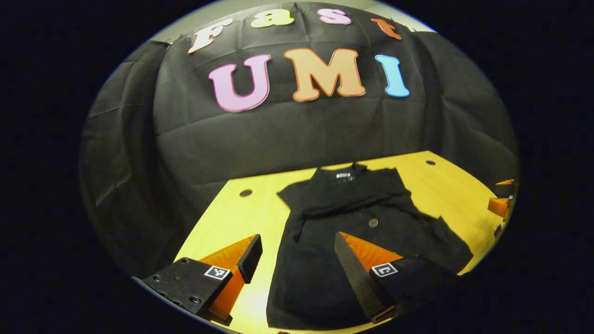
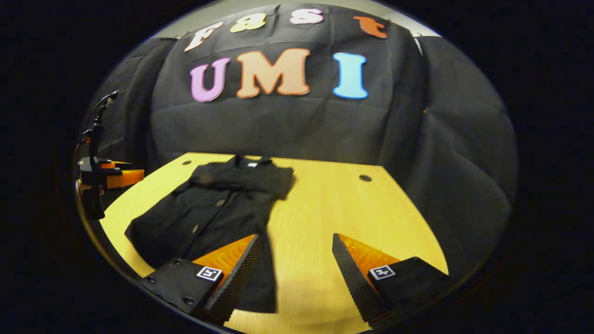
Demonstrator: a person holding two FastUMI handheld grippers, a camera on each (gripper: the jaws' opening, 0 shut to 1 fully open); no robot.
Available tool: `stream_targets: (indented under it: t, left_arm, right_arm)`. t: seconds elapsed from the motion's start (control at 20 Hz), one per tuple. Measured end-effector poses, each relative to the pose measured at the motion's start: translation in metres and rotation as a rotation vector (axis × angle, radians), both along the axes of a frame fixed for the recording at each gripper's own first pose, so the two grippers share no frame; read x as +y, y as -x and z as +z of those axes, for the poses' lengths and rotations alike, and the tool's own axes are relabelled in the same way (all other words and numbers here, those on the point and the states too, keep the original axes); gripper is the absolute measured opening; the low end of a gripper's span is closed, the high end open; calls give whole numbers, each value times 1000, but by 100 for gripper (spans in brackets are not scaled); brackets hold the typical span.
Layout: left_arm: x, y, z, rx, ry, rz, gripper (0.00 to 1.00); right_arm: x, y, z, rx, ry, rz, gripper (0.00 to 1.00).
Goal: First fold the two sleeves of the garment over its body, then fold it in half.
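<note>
Shirt (image 1: 352, 222), one, black, flat on yellow table (image 1: 241, 218), lower centre of frame; neck label unreadable. Left gripper (image 1: 297, 250) and right gripper (image 2: 297, 250) both wide open, holding nothing.

Dim overall, warm yellowish cast. Strong fisheye bending toward the edges. Soft shadow on the counter (image 2: 325, 204) near the bottom of the right gripper view.

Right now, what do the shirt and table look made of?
Shirt: black woven cloth, matte; it lies limp with soft creases, and has buttons down the front. Table: probably wood or wood-look laminate, yellow with faint grain lines and a slight sheen; which of the two can't be told.
</note>
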State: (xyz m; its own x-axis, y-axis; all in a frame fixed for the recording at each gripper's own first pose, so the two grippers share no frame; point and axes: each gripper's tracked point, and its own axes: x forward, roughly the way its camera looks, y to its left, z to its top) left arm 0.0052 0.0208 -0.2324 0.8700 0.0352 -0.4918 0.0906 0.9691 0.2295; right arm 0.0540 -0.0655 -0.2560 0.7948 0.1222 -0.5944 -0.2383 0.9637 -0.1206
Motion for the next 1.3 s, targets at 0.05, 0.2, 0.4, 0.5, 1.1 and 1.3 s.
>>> stream_targets:
  t: [0.05, 0.2, 0.4, 0.5, 1.1, 1.3]
  left_arm:
    - [8, 15, -12, 37, 3, 17, 100]
    - [20, 39, -56, 144, 24, 48, 95]
    - [33, 78, -80, 258, -10, 80, 95]
    - [38, 100, -101, 327, 3, 100, 95]
    - [34, 125, -132, 421, 107, 120, 90]
    - [34, 127, -134, 428, 105, 94, 90]
  right_arm:
    - [5, 9, -11, 36, 1, 13, 100]
    - [17, 34, -42, 140, -11, 17, 99]
    - [21, 55, -75, 235, -5, 5, 100]
    - [23, 65, -87, 280, -7, -7, 100]
    - [22, 82, -107, 357, 22, -25, 98]
    - [30, 84, -111, 357, 23, 1, 85]
